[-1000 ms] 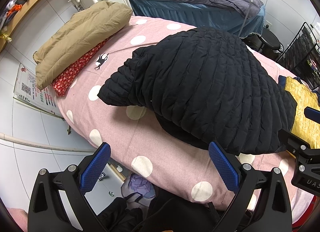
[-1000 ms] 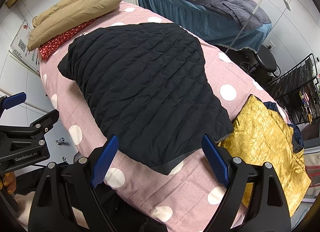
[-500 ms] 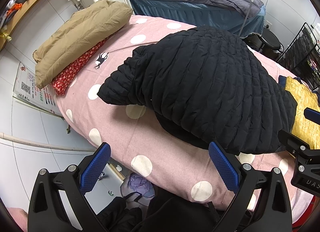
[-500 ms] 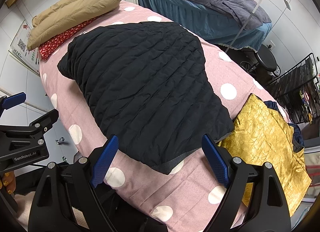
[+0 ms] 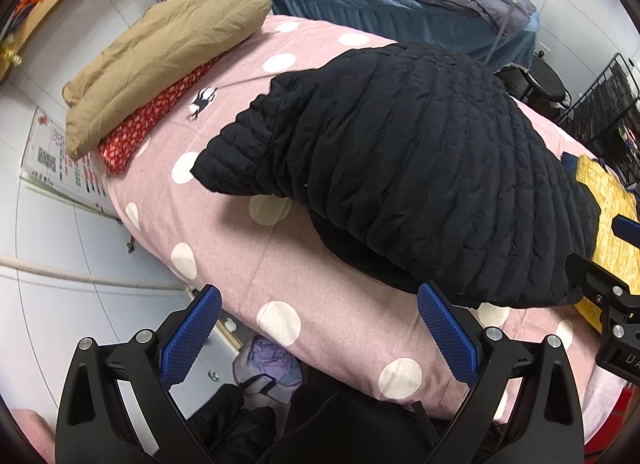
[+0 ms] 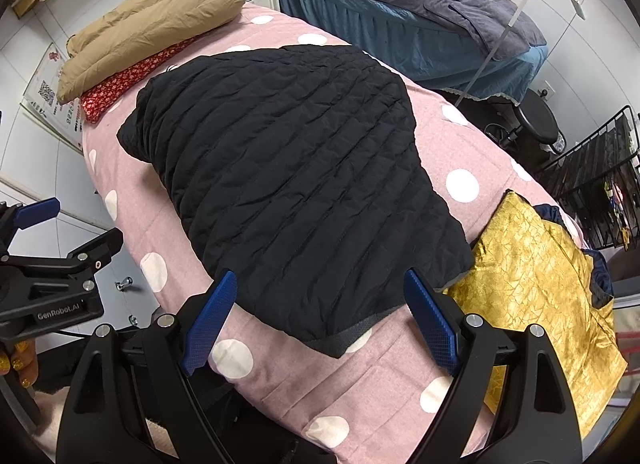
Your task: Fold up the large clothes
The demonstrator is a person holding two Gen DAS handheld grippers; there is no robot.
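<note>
Both tongs, left (image 5: 318, 330) and right (image 6: 318, 318), gaped wide and empty over the bed's (image 6: 384, 360) near edge, the black quilted jacket (image 6: 296, 184) lying folded there

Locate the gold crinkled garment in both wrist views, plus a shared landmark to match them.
Left wrist: gold crinkled garment at the far right edge, mostly cut off, right of the black quilted jacket.
Right wrist: gold crinkled garment at lower right, largely in view, against the jacket's right hem.
Shared landmark: tan folded coat at the top left of the pink dotted bed in both.
</note>
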